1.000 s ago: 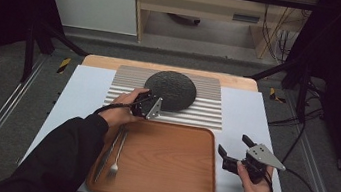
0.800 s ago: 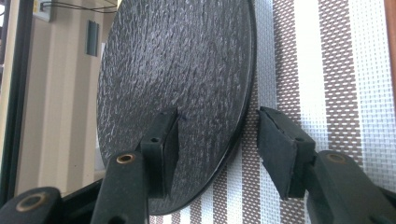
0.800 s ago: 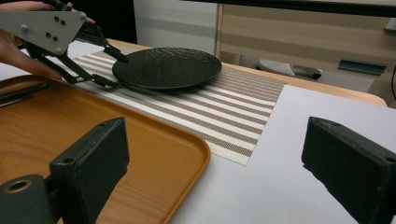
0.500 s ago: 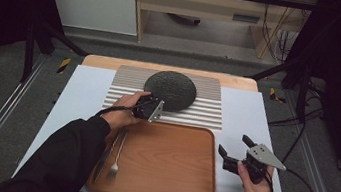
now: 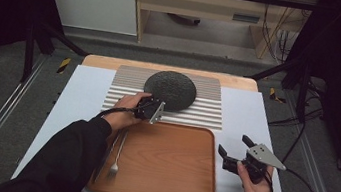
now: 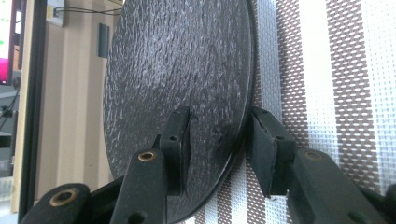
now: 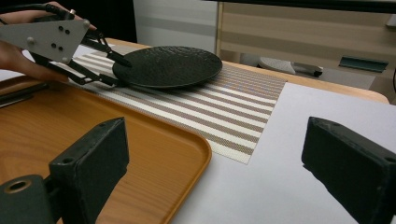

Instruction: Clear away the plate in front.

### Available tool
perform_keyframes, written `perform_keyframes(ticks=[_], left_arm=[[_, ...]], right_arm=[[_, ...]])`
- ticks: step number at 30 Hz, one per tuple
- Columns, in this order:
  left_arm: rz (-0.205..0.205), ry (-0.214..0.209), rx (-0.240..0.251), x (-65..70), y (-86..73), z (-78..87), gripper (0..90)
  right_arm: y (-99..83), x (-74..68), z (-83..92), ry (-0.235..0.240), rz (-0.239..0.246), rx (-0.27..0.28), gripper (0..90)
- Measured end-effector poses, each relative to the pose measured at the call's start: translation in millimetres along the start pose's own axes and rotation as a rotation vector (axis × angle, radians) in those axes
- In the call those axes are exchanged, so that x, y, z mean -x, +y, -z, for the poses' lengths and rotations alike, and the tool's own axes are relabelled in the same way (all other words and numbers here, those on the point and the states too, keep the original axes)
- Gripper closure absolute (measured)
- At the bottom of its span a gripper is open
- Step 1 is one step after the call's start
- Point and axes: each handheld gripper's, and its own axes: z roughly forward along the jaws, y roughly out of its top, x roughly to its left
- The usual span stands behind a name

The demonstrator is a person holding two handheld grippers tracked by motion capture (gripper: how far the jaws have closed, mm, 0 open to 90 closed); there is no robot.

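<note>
A round black textured plate (image 5: 170, 90) lies on a striped placemat (image 5: 206, 112) at the back of the table. My left gripper (image 5: 160, 105) reaches the plate's near-left rim. In the left gripper view the rim of the plate (image 6: 177, 70) stands between the jaws of the left gripper (image 6: 219, 135). One pad lies over the top face and the other sits a little off the edge. The jaws have just been closing. My right gripper (image 5: 235, 146) hovers open over the white table sheet right of the wooden tray (image 5: 212, 162), with nothing between the jaws of the right gripper (image 7: 215, 154).
A fork (image 5: 116, 161) and a knife (image 5: 107, 152) lie along the tray's left side. The placemat (image 7: 224, 107) runs behind the tray (image 7: 154, 140). The plate (image 7: 168, 65) and the left gripper (image 7: 116, 70) show in the right gripper view. A floor and a cabinet lie beyond the table.
</note>
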Motion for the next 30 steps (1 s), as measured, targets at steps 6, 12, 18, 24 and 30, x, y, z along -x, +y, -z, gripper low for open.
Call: perform_keyframes(ticks=[6, 12, 18, 24, 30], left_arm=[[-0.005, 0.007, -0.002, 1.2, -0.1, -2.3, 62.2], [-0.008, 0.013, 0.002, 1.7, -0.5, -3.2, 63.1], [-0.014, 0.02, -0.004, 2.2, -0.8, -3.8, 63.9], [-0.019, 0.023, -0.005, 2.6, -1.9, -4.2, 64.4], [-0.027, 0.025, -0.014, 1.3, -6.6, -3.2, 65.4]], right_arm=[[-0.4, 0.4, -0.4, 0.0, 0.002, -0.001, 7.4], [-0.4, 0.0, -0.6, 0.003, -0.001, -0.005, 7.3], [-0.6, 0.1, -0.5, 0.003, 0.0, -0.003, 7.2], [-0.7, -0.4, -1.2, 0.004, 0.0, -0.004, 7.2], [-1.3, -0.4, -1.6, 0.003, -0.001, -0.009, 7.2]])
